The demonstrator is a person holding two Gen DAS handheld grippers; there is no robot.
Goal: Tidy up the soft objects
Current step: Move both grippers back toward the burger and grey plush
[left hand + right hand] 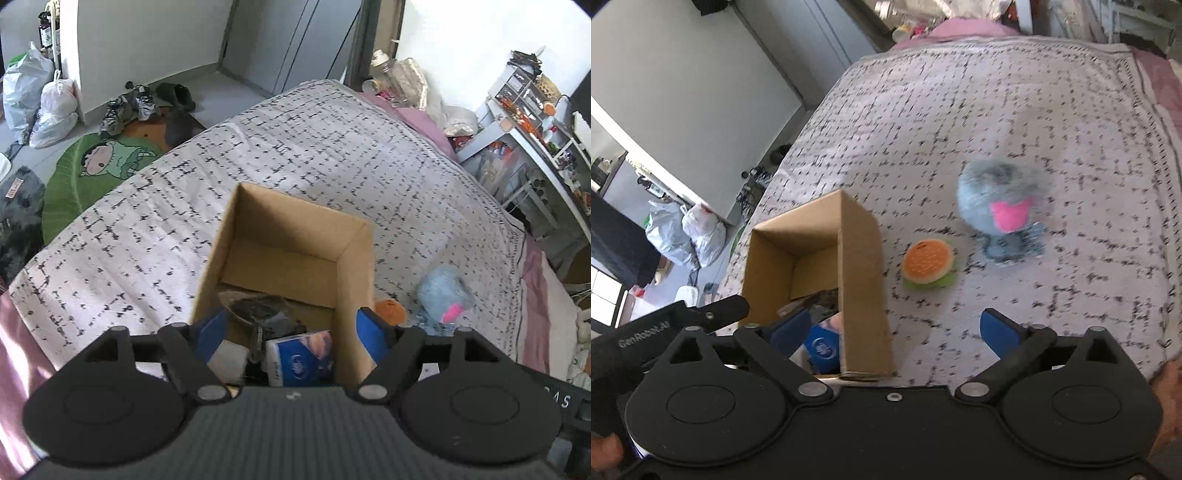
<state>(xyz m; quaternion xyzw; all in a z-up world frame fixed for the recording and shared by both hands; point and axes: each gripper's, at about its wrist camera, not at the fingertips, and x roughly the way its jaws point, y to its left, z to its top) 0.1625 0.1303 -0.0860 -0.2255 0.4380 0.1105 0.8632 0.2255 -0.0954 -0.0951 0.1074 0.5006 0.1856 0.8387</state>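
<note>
Both my tools gape wide w/ nothing held: left tool (291, 332) over the cardboard box (354, 266), right tool (897, 328) beside it. Burger plush (928, 265) lies mid-bed, blue plush (1004, 203) beyond. I'd drop straight onto the burger, pinch its bun gently.

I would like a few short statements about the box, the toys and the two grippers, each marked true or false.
1. The burger toy lies inside the cardboard box. False: it lies on the bed cover, beside the box.
2. The right gripper has its jaws apart and holds nothing. True.
3. The box is empty. False: a blue tissue pack and other items are inside.
4. The blue plush toy lies outside the box. True.
5. The left gripper grips the plush. False: its jaws are open over the box.
</note>
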